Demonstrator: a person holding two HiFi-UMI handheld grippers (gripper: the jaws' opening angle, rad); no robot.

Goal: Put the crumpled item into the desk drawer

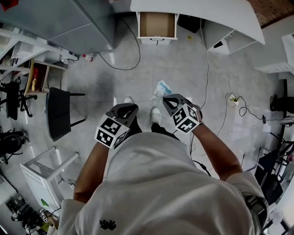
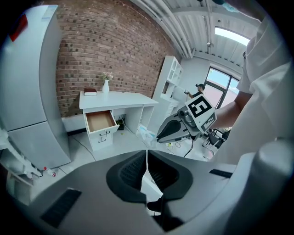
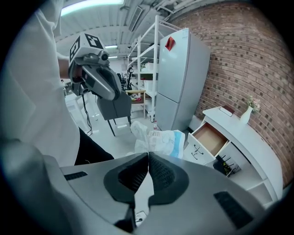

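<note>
A crumpled white and blue wrapper (image 1: 161, 88) hangs above the floor, pinched at the tips of my right gripper (image 1: 167, 98), which is shut on it. In the right gripper view the crumpled wrapper (image 3: 159, 139) sticks out just past the closed jaws of the right gripper (image 3: 148, 154). My left gripper (image 1: 132, 108) is held beside it, shut with nothing in it; its closed tips (image 2: 147, 151) point toward the desk. The open drawer (image 1: 157, 25) of the white desk (image 1: 209, 11) shows a bare brown inside, a few steps ahead. The drawer (image 2: 100, 121) (image 3: 209, 139) also appears in both gripper views.
A grey fridge (image 1: 62, 22) stands left of the drawer. A black chair (image 1: 59, 113) and a white cart (image 1: 42, 171) are on the left. Cables (image 1: 206, 73) and a power strip (image 1: 233, 98) lie on the floor to the right. A small bottle (image 1: 87, 57) lies by the fridge.
</note>
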